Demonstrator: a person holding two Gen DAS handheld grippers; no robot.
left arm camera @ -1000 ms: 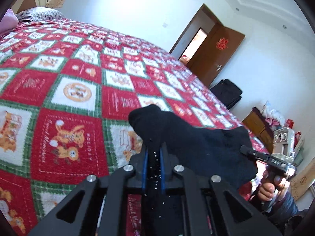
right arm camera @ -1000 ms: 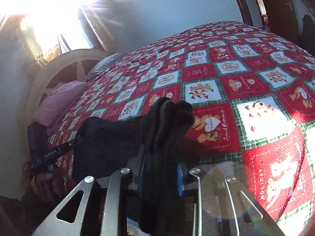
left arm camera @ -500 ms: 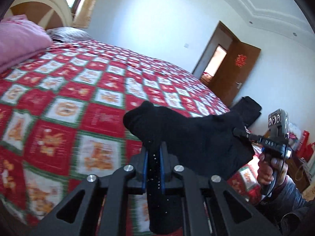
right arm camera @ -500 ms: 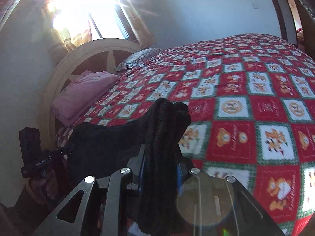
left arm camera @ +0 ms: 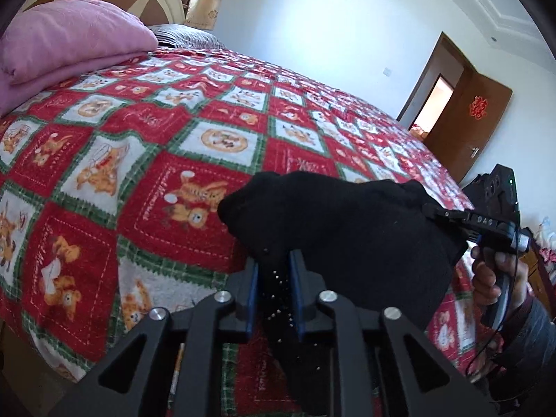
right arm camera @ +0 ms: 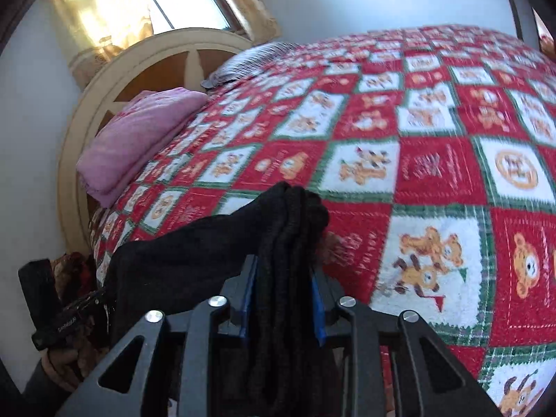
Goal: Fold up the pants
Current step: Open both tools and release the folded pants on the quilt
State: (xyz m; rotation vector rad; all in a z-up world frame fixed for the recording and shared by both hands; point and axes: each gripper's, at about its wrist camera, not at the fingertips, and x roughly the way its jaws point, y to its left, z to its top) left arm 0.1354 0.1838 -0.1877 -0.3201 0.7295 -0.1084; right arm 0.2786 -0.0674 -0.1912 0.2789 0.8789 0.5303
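Left gripper (left arm camera: 272, 274) and right gripper (right arm camera: 283, 278) are each loosening, jaws just widening, pants (left arm camera: 347, 229) between them, apparently still pinched; pink blanket (left arm camera: 69, 45) is lying at 10 o'clock.

One pair of black knit pants (left arm camera: 351, 239). Two black two-finger grippers: the left gripper (left arm camera: 272, 271) and the right gripper (right arm camera: 283, 278). One bed with a red, white and green checked bear-print bedspread (left arm camera: 146, 160). One folded pink blanket (left arm camera: 69, 48). One grey striped pillow (right arm camera: 257, 59). One brown wooden door (left arm camera: 472, 125).
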